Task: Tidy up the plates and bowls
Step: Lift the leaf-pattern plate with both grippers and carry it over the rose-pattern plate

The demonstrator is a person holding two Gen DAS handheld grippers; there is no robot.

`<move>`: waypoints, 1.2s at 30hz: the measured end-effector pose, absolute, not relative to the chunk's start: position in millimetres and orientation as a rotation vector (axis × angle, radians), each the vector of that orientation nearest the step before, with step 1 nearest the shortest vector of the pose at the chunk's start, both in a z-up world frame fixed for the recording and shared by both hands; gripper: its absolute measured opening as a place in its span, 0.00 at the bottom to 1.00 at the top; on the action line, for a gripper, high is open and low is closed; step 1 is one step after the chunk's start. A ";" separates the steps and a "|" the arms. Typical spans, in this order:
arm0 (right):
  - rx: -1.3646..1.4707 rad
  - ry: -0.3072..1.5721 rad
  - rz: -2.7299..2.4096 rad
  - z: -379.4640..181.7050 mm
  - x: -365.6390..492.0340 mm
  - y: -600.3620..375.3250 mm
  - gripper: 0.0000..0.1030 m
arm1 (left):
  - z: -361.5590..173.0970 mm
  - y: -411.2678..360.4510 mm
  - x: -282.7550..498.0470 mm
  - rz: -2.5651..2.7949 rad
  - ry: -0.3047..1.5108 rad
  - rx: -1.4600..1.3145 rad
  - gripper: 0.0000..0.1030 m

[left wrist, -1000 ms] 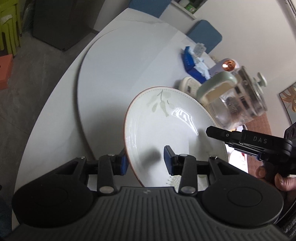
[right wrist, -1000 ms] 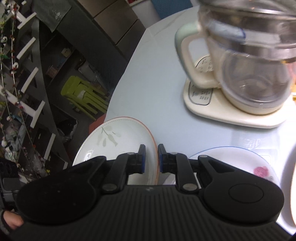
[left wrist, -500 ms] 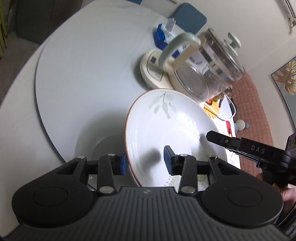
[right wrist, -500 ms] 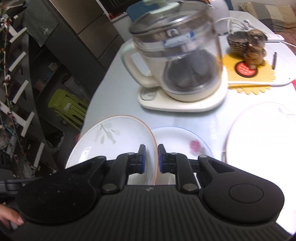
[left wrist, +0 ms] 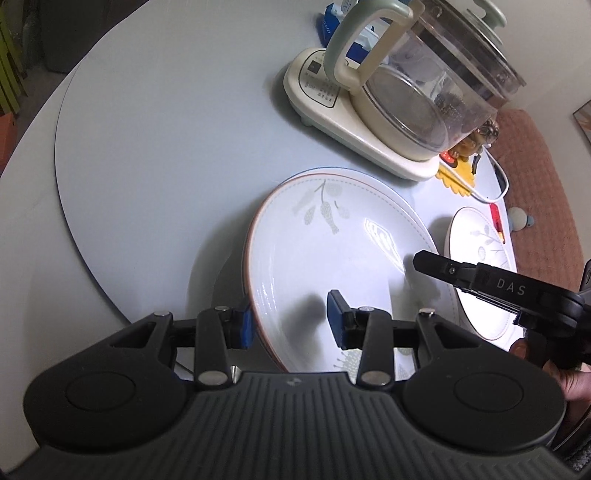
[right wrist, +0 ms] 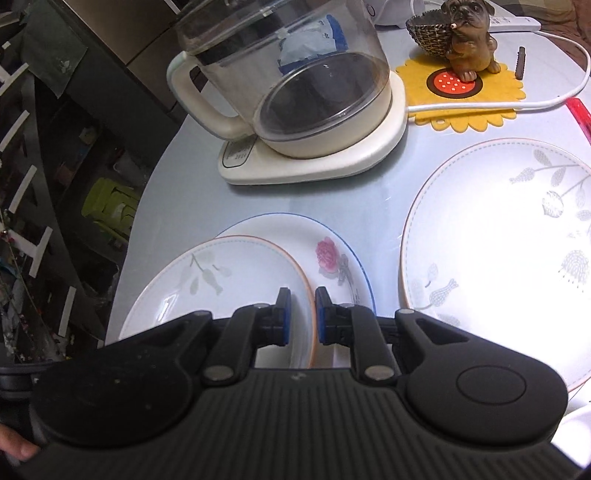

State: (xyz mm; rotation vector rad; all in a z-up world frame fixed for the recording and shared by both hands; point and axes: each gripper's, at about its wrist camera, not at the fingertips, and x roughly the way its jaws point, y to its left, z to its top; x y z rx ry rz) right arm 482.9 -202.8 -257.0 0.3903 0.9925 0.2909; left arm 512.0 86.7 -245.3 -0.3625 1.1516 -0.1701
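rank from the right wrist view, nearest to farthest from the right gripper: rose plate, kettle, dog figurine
1. Rose plate: just ahead of the right gripper, under the leaf plate it holds.
2. Kettle: farther back, centre-left on its base.
3. Dog figurine: far back right, on the yellow mat.

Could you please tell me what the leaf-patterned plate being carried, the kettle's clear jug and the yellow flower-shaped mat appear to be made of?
The orange-rimmed white plate with grey leaf print looks like glazed ceramic: glossy, with sharp window glints. The clear kettle jug appears to be glass, though clear plastic cannot be excluded; the packet behind shows through it. The yellow flower-shaped mat looks like felt: matte, fuzzy, cleanly cut petals.
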 end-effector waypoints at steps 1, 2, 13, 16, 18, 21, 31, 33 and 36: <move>0.392 0.993 0.290 -259.0 483.0 -203.6 0.17 | -245.7 85.4 514.0 -0.168 1.154 -0.358 0.43; 0.394 0.995 0.289 -260.5 483.5 -204.2 0.17 | -246.8 83.3 516.9 -0.168 1.158 -0.354 0.43; 0.359 1.011 0.274 -270.7 485.6 -202.9 0.17 | -249.3 70.4 528.9 -0.170 1.182 -0.280 0.43; 0.336 1.003 0.274 -268.9 488.1 -201.4 0.17 | -250.9 68.0 531.5 -0.177 1.190 -0.268 0.43; 0.335 1.005 0.272 -270.0 490.6 -202.1 0.17 | -251.0 66.3 532.5 -0.176 1.193 -0.260 0.43; 0.334 0.999 0.274 -268.7 492.2 -202.2 0.17 | -250.7 64.8 534.6 -0.173 1.201 -0.247 0.43; 0.313 1.007 0.261 -268.3 495.1 -199.5 0.15 | -253.2 80.1 540.1 -0.170 1.252 -0.387 0.44; 0.321 1.007 0.262 -269.0 495.2 -199.4 0.16 | -254.2 85.8 539.8 -0.170 1.257 -0.430 0.44; 0.318 1.008 0.266 -268.7 495.9 -198.9 0.16 | -252.8 87.9 536.6 -0.170 1.266 -0.447 0.44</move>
